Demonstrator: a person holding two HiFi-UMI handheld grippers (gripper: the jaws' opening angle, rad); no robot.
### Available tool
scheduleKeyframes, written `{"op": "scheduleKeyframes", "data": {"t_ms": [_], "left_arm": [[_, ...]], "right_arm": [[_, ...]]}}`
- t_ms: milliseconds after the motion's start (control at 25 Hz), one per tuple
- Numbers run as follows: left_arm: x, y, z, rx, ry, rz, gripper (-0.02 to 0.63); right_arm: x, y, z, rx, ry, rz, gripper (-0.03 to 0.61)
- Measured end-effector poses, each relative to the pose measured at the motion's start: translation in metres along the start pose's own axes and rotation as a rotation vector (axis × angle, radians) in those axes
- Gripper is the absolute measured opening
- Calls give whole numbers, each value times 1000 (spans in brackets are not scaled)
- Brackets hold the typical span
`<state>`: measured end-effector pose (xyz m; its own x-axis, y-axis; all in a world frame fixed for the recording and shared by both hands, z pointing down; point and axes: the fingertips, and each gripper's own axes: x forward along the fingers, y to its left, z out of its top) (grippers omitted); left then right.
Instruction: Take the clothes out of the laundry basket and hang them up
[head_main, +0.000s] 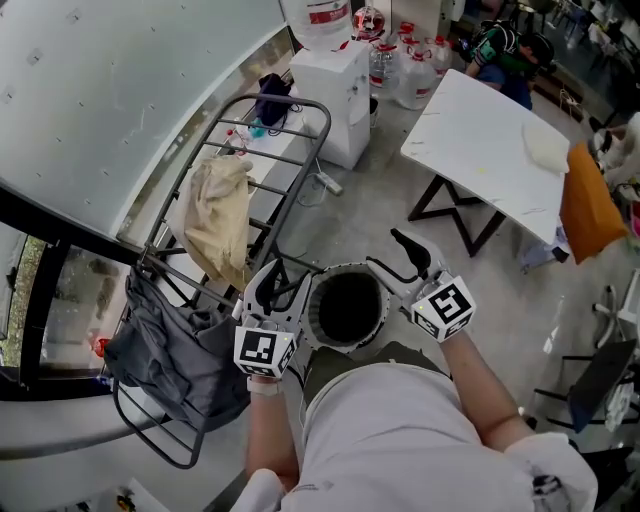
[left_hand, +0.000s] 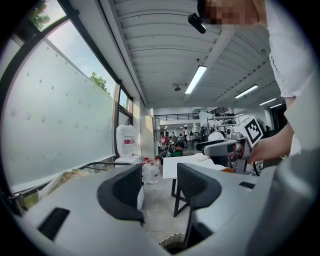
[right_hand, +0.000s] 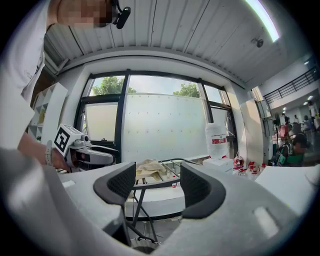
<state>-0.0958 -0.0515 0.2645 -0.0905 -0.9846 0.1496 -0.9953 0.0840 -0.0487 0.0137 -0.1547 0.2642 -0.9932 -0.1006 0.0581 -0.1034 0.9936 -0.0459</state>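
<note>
In the head view a round laundry basket (head_main: 348, 305) stands on the floor in front of me, its inside dark. My left gripper (head_main: 280, 285) is at its left rim and my right gripper (head_main: 400, 258) at its right rim. Both are open, and nothing is between the jaws of either. To the left stands a metal drying rack (head_main: 290, 150) with a beige cloth (head_main: 215, 215) and a grey garment (head_main: 175, 350) draped on it. The left gripper view shows open jaws (left_hand: 160, 187) above the basket rim (left_hand: 172, 245). The right gripper view shows open jaws (right_hand: 157, 187) facing the rack (right_hand: 170, 172) and beige cloth (right_hand: 147, 167).
A frosted glass wall (head_main: 120, 90) runs behind the rack. A white water dispenser (head_main: 332, 85) and several water jugs (head_main: 410, 70) stand past it. A white folding table (head_main: 490, 140) with an orange cloth (head_main: 588, 210) is at the right.
</note>
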Motion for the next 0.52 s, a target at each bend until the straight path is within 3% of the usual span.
{"op": "scheduleKeyframes", "data": {"t_ms": [520], "left_arm": [[7,-9,-5,-4,25,7,204]], "right_arm": [[-12,-10,3,-18,-6,-16,267]]}}
